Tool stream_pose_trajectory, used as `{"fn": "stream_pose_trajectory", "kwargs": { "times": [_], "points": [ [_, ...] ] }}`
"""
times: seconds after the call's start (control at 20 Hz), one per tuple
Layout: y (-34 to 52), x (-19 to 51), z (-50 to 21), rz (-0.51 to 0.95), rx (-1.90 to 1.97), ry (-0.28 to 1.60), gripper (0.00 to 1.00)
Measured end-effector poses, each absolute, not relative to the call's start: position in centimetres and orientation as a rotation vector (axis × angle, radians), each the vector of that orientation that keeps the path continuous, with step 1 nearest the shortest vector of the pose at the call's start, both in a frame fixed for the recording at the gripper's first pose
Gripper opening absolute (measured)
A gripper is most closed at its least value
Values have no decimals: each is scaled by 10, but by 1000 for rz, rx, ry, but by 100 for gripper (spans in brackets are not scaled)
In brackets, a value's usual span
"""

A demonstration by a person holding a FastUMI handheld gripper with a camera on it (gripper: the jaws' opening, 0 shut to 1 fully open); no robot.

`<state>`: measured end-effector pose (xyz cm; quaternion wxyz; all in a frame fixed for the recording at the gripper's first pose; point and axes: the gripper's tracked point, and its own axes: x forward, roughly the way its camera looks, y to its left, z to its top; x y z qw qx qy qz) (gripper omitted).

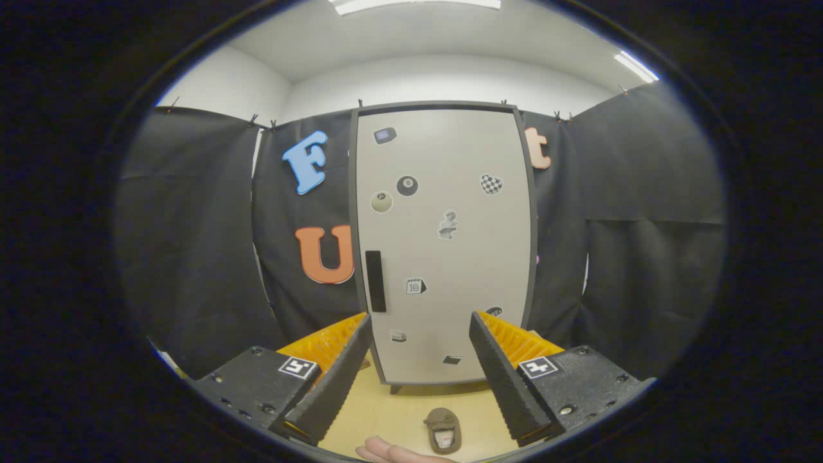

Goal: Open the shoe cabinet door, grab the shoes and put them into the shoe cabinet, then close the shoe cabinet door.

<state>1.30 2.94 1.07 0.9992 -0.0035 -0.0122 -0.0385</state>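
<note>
Fingertips of a person's hand (392,452) sit nearest us, at the bottom edge just beside the shoe (443,429), which lies on the wooden floor (386,405) between the hand-held gripper (419,331) fingers and a bit below their line. Our gripper is spread wide, holding nothing, pointed straight at the shoe cabinet (443,244) beyond the fingers. Cabinet door looks fully closed, so we judge that we're at step one: get the door open. The dark vertical handle (375,281) sits along the door's left edge, just above our left fingertip (360,328). Main risks from here: we're aimed at the door's middle, not the handle, so a straight push would just bump the flat panel and maybe shove the cabinet back on its short legs. The handle looks slim and flush-ish; we can't tell whether it's a recess or a raised bar, so a pinch could slip off or only catch one finger. Hinges appear to be on the right side, so the door likely swings toward us on the left; if we pull without arcing out, we could bind it or lose the grip. The shoe is close in front of the cabinet base, so a swinging door or a low gripper pass could knock it. The person's hand close to the shoe is also in the way of any later grab.
</note>
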Motion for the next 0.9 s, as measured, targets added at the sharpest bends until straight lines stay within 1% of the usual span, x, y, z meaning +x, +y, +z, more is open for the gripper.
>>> {"fn": "stream_pose_trajectory", "kwargs": {
  "times": [0.2, 0.4, 0.75, 0.9],
  "points": [
    [42, 30, 9, -69, -14, -41, 99],
    [51, 65, 5, -57, -15, -48, 99],
    [73, 155, 10, -4, -55, -82, 99],
    [77, 195, 6, -31, -73, -65, 99]
  ]
}}
